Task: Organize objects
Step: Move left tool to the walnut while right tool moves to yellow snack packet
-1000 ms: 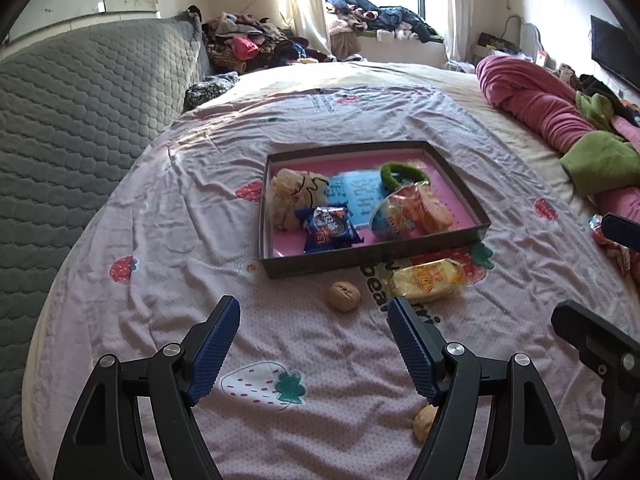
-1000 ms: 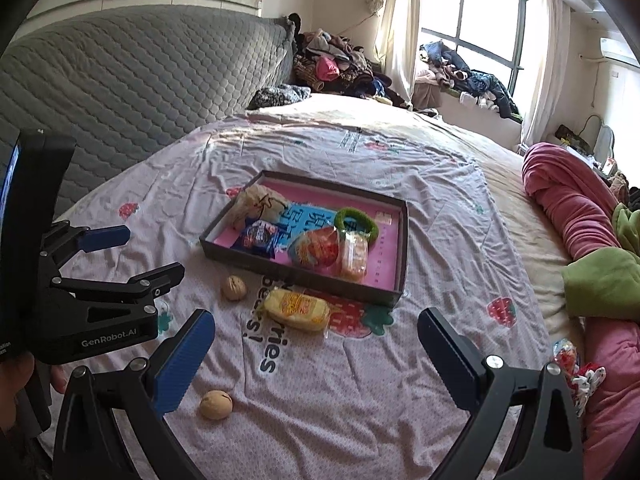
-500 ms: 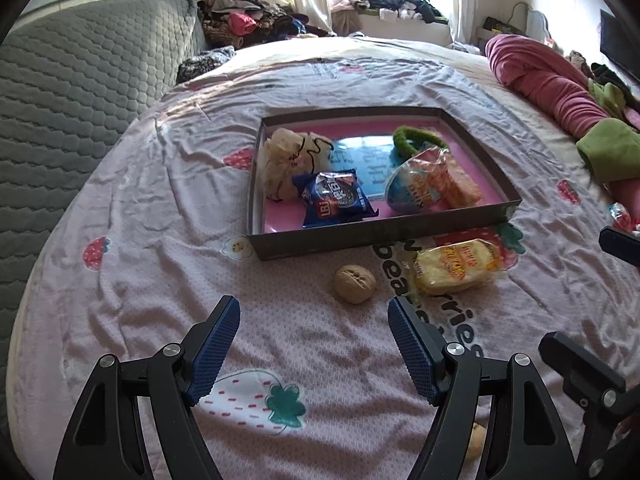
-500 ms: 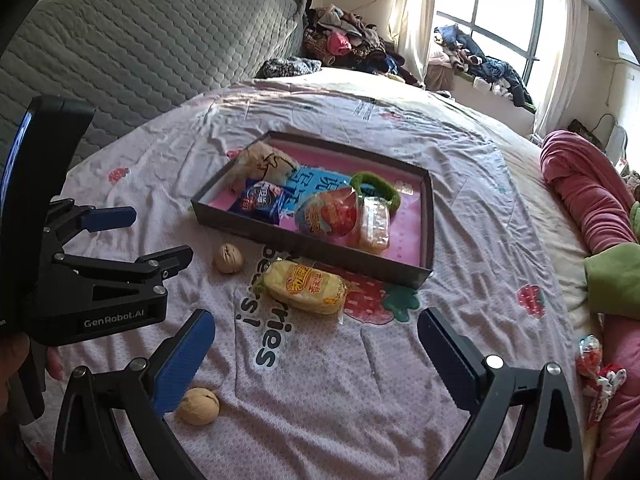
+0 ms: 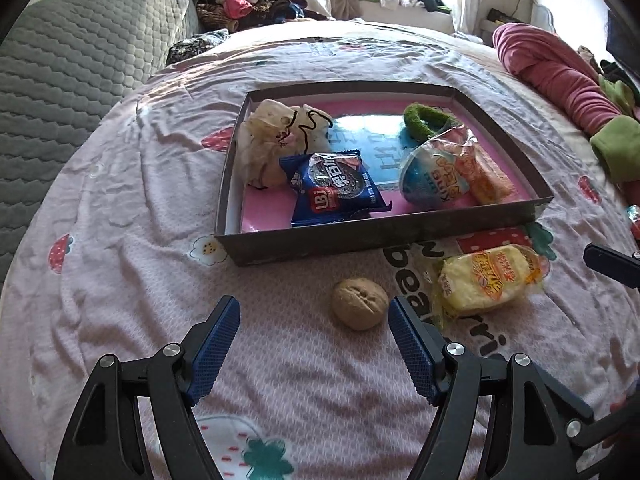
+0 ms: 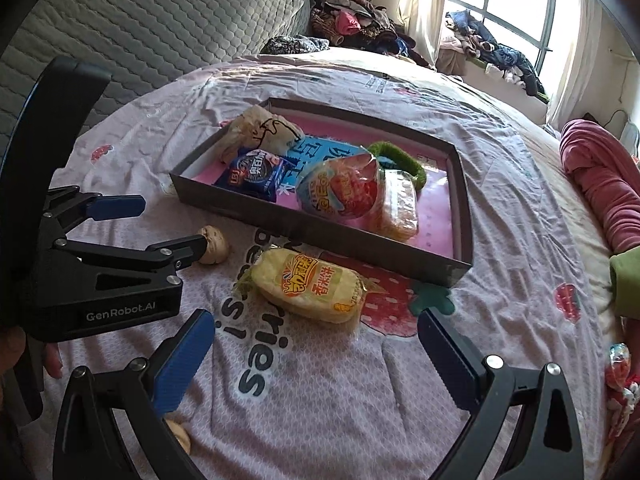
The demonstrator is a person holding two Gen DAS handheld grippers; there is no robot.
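A: Start nearest. What do I have at my left gripper (image 5: 314, 322)?

B: It is spread wide with nothing pinched. A walnut (image 5: 359, 303) lies on the bedsheet (image 5: 120, 272) just beyond the tips, close to the right-hand finger, apart from both pads.

A: And my right gripper (image 6: 316, 338)?

B: Also spread wide and empty. A second walnut (image 6: 180, 434) peeks out right under its left finger, partly hidden. Just past the tips lies the yellow rice-cracker packet (image 6: 310, 290), flat on the sheet, to the right of the first walnut.

A: Is the packet touching the tray?

B: No. It sits near the dark tray's (image 5: 384, 236) near wall, apart from it, toward the right corner.

A: What is inside the tray?

B: At the near left, a blue biscuit packet (image 5: 336, 194). Behind it, at the far left, a cream drawstring pouch (image 5: 276, 136). To the right, a round blue-and-orange snack pack (image 5: 434, 178) leaning against an orange wafer packet (image 5: 490, 178). At the far right, a green fuzzy ring (image 5: 424, 120).

A: Farther still?

B: A rolled pink blanket (image 5: 556, 76) on the right, a grey quilted headboard (image 5: 80, 52) on the left, and heaped clothes (image 5: 248, 6) at the far end.
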